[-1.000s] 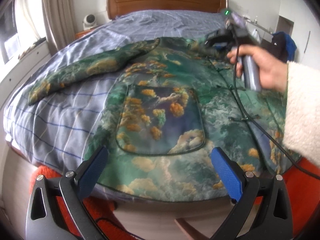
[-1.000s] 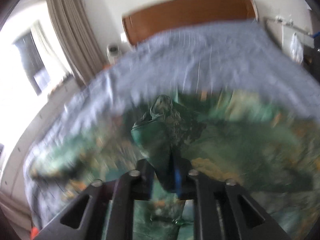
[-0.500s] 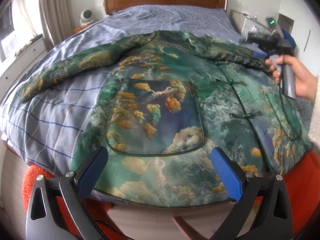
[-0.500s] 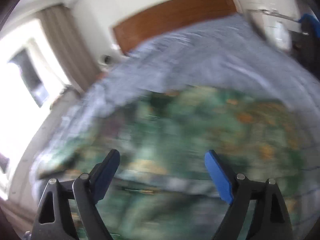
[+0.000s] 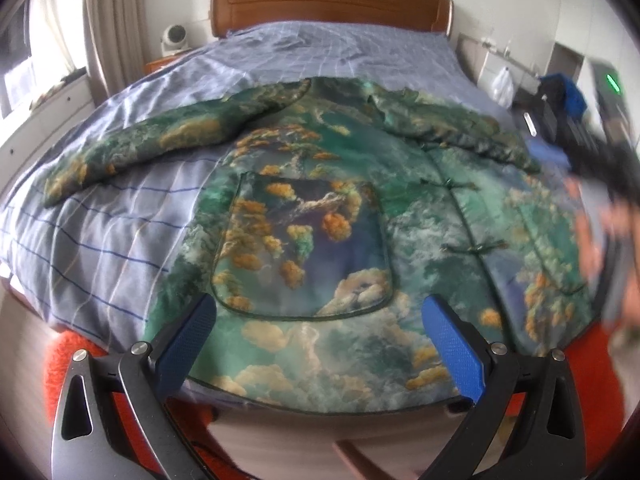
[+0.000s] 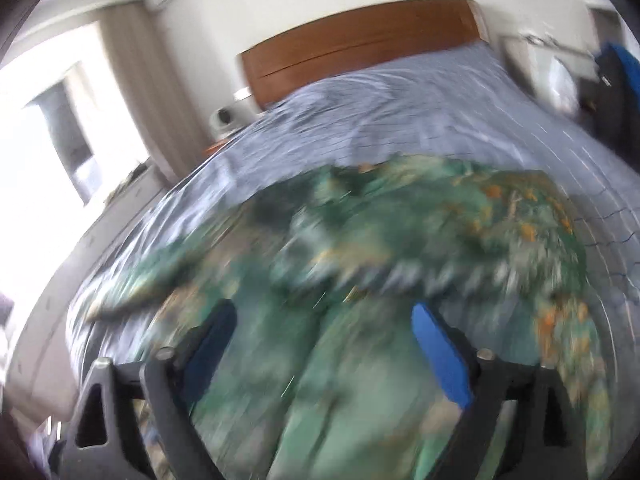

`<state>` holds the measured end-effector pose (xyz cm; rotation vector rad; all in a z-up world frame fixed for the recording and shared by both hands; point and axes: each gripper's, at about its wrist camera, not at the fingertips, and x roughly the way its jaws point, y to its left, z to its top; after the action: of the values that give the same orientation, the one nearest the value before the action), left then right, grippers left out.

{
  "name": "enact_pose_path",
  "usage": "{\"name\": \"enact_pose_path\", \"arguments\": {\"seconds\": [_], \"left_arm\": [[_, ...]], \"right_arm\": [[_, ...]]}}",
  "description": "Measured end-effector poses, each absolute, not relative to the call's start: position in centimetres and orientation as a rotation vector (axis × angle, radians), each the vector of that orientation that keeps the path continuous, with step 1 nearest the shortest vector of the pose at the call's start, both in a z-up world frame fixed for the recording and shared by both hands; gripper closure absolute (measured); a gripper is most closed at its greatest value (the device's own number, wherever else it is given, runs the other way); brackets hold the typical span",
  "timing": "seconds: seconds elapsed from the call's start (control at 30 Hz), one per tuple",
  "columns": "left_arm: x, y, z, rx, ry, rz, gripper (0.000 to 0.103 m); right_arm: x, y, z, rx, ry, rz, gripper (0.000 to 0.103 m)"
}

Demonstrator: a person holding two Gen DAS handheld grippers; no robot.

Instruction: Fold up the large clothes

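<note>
Showing jacket (image 5: 320,216) pocket (image 5: 304,248) sharply left, blurred right

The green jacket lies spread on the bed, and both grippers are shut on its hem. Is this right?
Not quite. The jacket does lie spread on the bed, but neither gripper holds it. The left wrist view shows the left gripper open above the hem, nothing between its pads. The right wrist view shows the right gripper open too, its jaws having just opened, empty.
</note>
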<state>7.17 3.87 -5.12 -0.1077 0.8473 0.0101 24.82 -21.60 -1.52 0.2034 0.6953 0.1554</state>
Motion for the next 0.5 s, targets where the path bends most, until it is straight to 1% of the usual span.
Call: {"name": "enact_pose_path", "arguments": {"seconds": [0.03, 0.13, 0.27, 0.5], "left_arm": [[7.1, 3.7, -4.9, -0.110, 0.836, 0.006, 0.000], [7.3, 3.0, -4.5, -0.081, 0.824, 0.018, 0.000], [7.3, 1.7, -4.1, -0.038, 0.812, 0.009, 0.000], [7.7, -0.1, -4.7, 0.005, 0.866, 0.004, 0.000]], "right_arm": [[22.9, -20.7, -1.7, 0.168, 0.702, 0.168, 0.003], [17.3, -18.5, -3.1, 0.056, 0.728, 0.184, 0.003], [10.8, -17.9, -4.1, -0.072, 0.709, 0.158, 0.003], [5.5, -18.7, -5.5, -0.121, 0.670, 0.080, 0.003]]}}
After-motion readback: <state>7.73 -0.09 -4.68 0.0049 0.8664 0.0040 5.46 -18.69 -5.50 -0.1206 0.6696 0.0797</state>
